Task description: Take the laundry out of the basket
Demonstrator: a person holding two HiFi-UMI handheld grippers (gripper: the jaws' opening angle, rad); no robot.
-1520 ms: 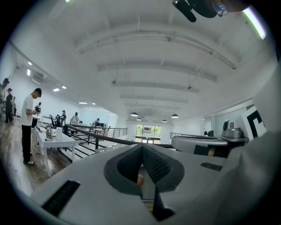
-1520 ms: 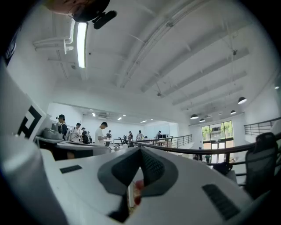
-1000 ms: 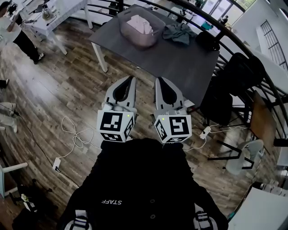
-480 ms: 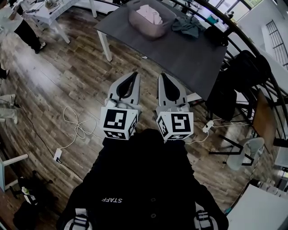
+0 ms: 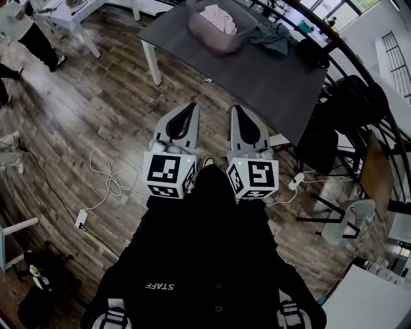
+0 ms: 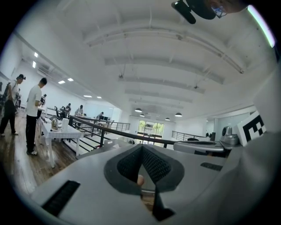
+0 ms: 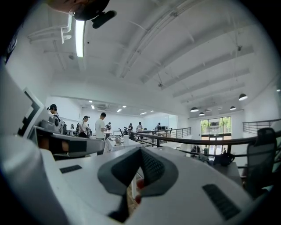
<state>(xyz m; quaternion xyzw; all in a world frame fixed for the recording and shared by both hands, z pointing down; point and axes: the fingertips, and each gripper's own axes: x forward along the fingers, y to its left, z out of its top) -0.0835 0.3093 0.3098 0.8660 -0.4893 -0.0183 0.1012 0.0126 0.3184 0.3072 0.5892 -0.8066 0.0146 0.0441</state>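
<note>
A translucent laundry basket (image 5: pixel 218 32) stands on the dark grey table (image 5: pixel 257 74) at the top of the head view, with pale pink and white laundry (image 5: pixel 218 16) inside. A teal garment (image 5: pixel 273 37) lies on the table to its right. Both grippers are held side by side near my chest, well short of the table. My left gripper (image 5: pixel 191 106) (image 6: pixel 142 147) is shut with nothing in it. My right gripper (image 5: pixel 235 109) (image 7: pixel 140 149) is shut and empty as well. Both point level toward the table.
A black chair (image 5: pixel 343 103) stands at the table's right end beside a curved railing (image 5: pixel 359 61). A white cable (image 5: pixel 106 186) and a power strip (image 5: pixel 81 220) lie on the wooden floor at left. People (image 5: pixel 35 38) stand by a white table at top left.
Both grippers have sunk a little and drawn closer to my body, still shut. The table and basket have slid toward the top of the head view.
</note>
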